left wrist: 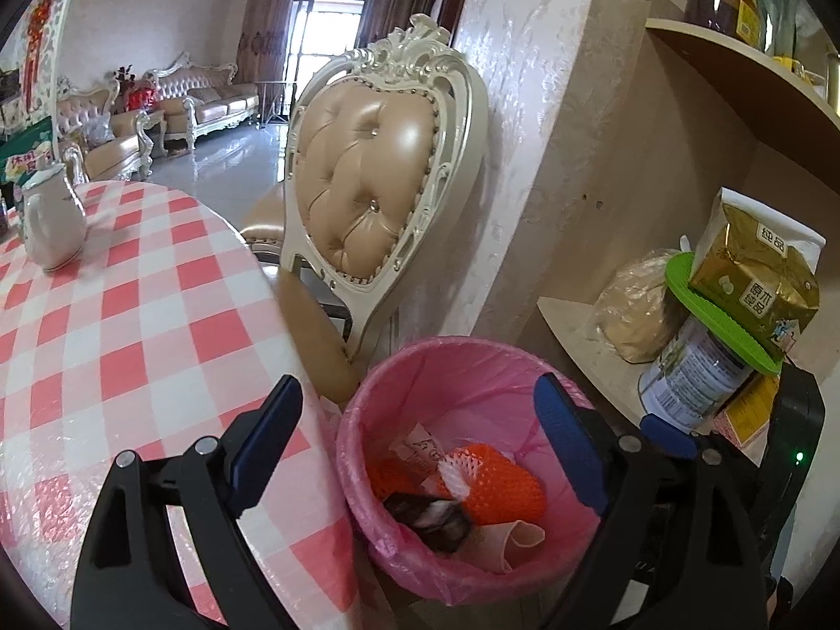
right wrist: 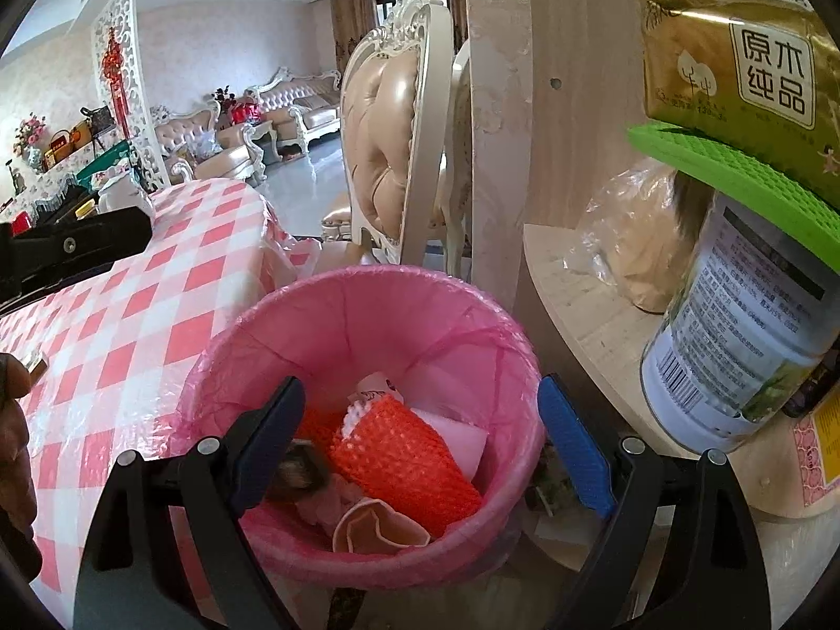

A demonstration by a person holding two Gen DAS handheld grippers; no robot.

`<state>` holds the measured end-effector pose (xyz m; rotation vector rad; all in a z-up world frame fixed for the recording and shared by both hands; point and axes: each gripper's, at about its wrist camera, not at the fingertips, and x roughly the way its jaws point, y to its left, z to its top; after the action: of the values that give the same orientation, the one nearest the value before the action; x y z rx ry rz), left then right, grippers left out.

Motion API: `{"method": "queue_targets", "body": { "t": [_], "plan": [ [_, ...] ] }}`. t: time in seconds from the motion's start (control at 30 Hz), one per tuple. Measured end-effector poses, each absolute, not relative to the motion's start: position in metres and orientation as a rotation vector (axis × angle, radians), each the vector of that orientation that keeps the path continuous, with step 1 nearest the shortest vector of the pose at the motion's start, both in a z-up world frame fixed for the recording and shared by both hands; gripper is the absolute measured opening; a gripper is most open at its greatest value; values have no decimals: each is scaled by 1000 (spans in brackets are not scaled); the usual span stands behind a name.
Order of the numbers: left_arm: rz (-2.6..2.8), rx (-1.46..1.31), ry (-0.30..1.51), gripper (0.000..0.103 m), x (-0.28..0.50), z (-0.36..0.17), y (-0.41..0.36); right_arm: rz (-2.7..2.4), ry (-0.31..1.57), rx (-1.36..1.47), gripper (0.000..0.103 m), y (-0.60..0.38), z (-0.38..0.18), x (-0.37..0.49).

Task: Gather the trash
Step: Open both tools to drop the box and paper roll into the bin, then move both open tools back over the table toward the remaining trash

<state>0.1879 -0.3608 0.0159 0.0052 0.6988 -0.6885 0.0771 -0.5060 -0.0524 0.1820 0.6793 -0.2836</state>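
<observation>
One white teapot (left wrist: 52, 223), left view only.

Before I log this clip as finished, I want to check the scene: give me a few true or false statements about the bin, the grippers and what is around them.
1. The bin has a pink liner. True.
2. The bin is empty. False: it holds an orange foam net and other scraps.
3. The right gripper grips the orange net. False: its jaws stand wide apart above the bin, with nothing held.
4. The left gripper is open. True.
5. A white teapot stands on the checked tablecloth. True.
6. The gold packet lies in the bin. False: it rests on a green lid on the shelf.
</observation>
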Motion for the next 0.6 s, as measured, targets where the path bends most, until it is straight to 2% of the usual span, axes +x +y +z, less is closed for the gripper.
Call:
{"method": "queue_targets", "body": {
  "t": [0.6],
  "plan": [
    [-606, -39, 669, 86, 185, 21, -305, -240, 676, 141, 85, -475, -41, 85]
  ]
}}
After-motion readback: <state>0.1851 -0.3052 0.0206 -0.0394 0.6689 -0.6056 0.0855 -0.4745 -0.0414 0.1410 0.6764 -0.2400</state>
